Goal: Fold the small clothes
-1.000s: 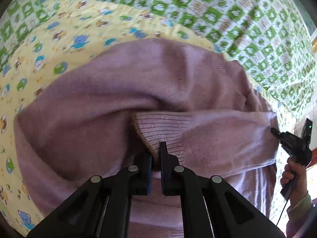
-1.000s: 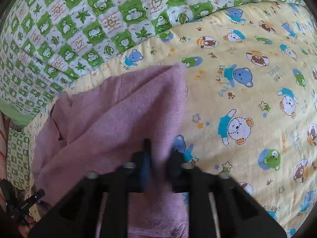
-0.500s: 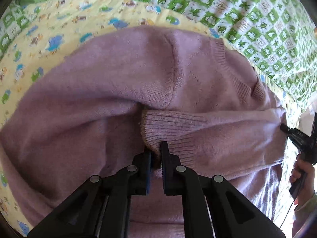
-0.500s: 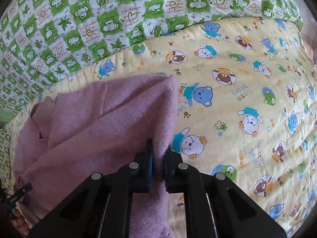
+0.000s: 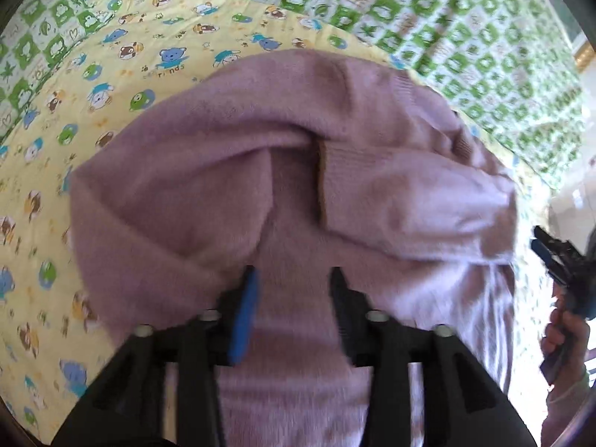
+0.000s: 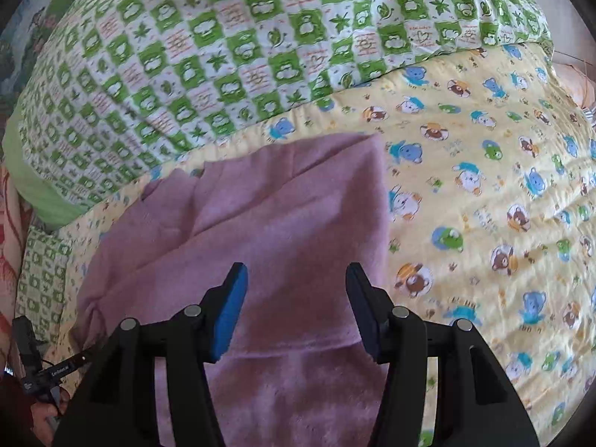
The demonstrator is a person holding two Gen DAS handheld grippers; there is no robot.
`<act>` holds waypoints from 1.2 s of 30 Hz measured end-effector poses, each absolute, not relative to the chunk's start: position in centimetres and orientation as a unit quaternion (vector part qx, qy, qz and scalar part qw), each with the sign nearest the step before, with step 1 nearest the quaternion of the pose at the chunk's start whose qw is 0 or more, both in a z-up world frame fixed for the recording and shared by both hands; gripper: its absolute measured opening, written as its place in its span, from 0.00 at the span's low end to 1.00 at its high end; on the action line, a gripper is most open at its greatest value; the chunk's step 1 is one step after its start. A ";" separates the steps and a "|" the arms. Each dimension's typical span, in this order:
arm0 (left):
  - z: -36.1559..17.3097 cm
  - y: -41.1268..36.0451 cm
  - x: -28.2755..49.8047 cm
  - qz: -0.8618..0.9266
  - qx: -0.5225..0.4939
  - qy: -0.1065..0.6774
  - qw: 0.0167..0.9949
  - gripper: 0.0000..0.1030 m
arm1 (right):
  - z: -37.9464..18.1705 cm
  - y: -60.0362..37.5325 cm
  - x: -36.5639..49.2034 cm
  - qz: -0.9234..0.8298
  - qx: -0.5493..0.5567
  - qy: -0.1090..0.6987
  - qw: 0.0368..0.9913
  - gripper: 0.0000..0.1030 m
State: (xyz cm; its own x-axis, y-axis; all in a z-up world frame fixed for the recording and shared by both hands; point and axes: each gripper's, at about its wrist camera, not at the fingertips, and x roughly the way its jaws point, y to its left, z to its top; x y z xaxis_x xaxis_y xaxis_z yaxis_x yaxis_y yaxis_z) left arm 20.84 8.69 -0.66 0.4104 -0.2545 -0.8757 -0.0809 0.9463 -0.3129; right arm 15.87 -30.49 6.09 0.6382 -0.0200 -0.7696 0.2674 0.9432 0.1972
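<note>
Both grippers stand with jaws apart, gripping nothing: the left gripper (image 5: 294, 279) over the lilac knitted sweater (image 5: 231, 186), whose ribbed sleeve cuff (image 5: 342, 171) lies folded across at 12 o'clock; the right gripper (image 6: 296, 279) above the sweater's edge, on the yellow bear-print quilt (image 6: 484, 205).

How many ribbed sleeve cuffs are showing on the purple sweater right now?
1. In the left wrist view one ribbed cuff lies across the middle of the purple sweater, just beyond the open left gripper. The other cuff may be hidden under the folds.
</note>
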 end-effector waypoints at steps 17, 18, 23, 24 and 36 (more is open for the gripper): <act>-4.9 10.8 13.2 -0.012 -0.308 0.576 0.757 0.59 | 1.5 -23.5 9.6 -0.028 0.160 0.479 0.863 0.55; -5.0 11.1 13.4 -0.006 -0.315 0.567 0.761 0.54 | 1.5 -23.4 9.5 -0.029 0.159 0.479 0.863 0.55; -2.5 11.1 14.4 0.012 -0.299 0.522 0.799 0.07 | 2.0 -22.9 9.3 -0.027 0.156 0.474 0.866 0.55; -0.6 10.6 14.6 0.004 -0.283 0.501 0.817 0.07 | 2.1 -22.9 9.2 -0.027 0.156 0.473 0.867 0.55; 12.4 -7.2 24.1 -0.266 -0.233 0.380 0.855 0.50 | 2.6 -26.0 8.9 -0.062 0.179 0.458 0.868 0.55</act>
State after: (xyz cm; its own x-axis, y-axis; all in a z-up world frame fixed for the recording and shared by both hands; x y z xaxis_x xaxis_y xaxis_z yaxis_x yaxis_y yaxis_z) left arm 24.05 -7.22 12.37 0.5691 -0.6319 -0.5262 0.2782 0.7501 -0.5999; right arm 8.94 -25.99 2.61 0.5722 0.0569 -0.8182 0.2711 0.9284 0.2541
